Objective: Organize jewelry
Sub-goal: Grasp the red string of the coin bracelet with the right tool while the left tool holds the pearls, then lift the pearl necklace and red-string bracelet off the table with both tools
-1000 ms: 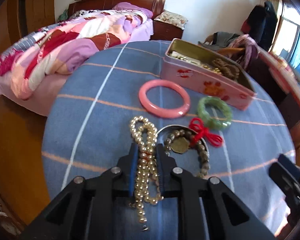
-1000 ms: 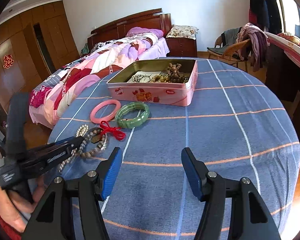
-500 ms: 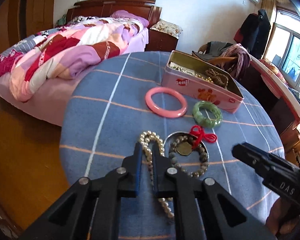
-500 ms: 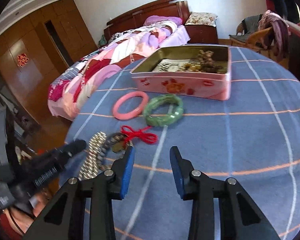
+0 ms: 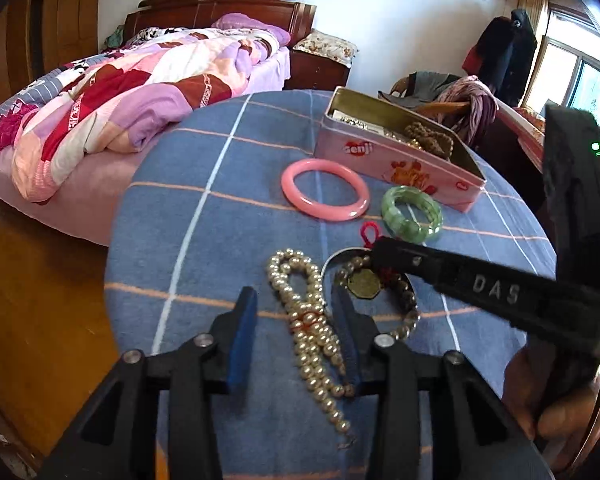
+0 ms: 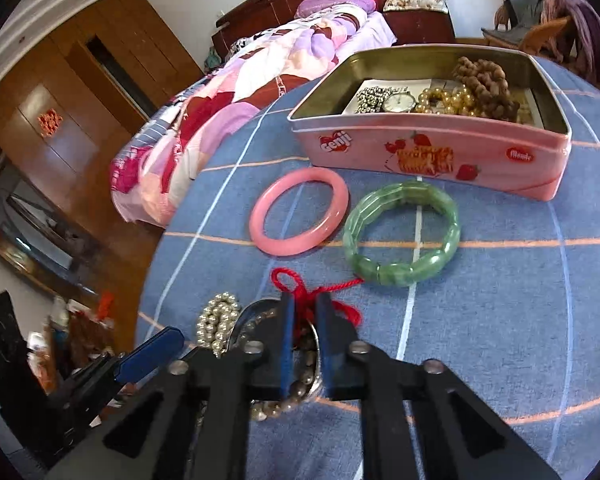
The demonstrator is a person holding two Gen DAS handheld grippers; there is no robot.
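A pearl necklace lies on the blue cloth between the fingers of my left gripper, which is open around it. Beside it lies a dark bead bracelet with a brass charm, a silver bangle and a red cord. My right gripper is shut on the red cord and bead bracelet; it shows as a black arm in the left wrist view. A pink bangle and a green bangle lie in front of the open pink tin, which holds a watch and beads.
The round table drops off at its left edge toward a wooden floor. A bed with a patchwork quilt stands behind on the left. A chair with clothes stands behind the tin.
My left gripper has opened and let go of the pearl necklace. My right gripper has moved left over the bead bracelet and closed on its red cord.
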